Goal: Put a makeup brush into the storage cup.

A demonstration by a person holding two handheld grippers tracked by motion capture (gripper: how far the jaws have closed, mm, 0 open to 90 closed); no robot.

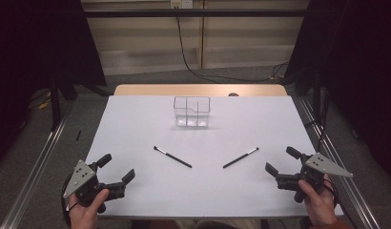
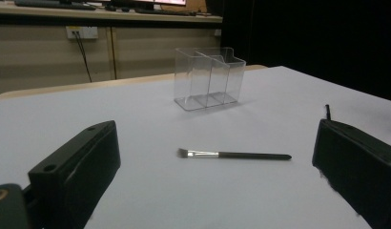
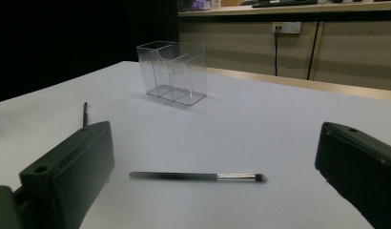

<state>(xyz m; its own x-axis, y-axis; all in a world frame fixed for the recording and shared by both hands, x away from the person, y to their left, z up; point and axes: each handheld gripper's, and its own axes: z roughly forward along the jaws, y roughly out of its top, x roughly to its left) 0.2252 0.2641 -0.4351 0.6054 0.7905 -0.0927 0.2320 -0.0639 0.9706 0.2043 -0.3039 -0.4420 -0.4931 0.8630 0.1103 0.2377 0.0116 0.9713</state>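
Resting low at the near corners of the bench (image 1: 136,200), both grippers sit with jaws spread wide and nothing between them, a posture that suits a start position ahead of a reach. In the high view, the left gripper (image 1: 118,168) occupies the lower left of the frame and the right gripper (image 1: 280,160) the lower right, each well apart from the brush nearest to it. The left brush (image 1: 172,157) and the right brush (image 1: 241,157) lie flat in the centre of the frame, angled so that together they form a shallow V with the bristle ends outward and upward. The clear organiser (image 1: 191,112) stands upright above them, near the far edge of the white surface; its placement suggests it is the destination for the brushes.

In the left gripper view, the left brush (image 2: 234,155) lies level in the middle of the frame between the two black jaws, which stand wide. It shows a slim black handle, a silver ferrule and a short angled tuft at its left end. The organiser (image 2: 209,78), in the upper centre, is transparent with internal dividers and appears empty.

In the right gripper view, the right brush (image 3: 198,176) lies centred and low, tuft at its right end, same black-and-silver build. The organiser (image 3: 172,72) stands at upper left. The jaws stand wide here too.
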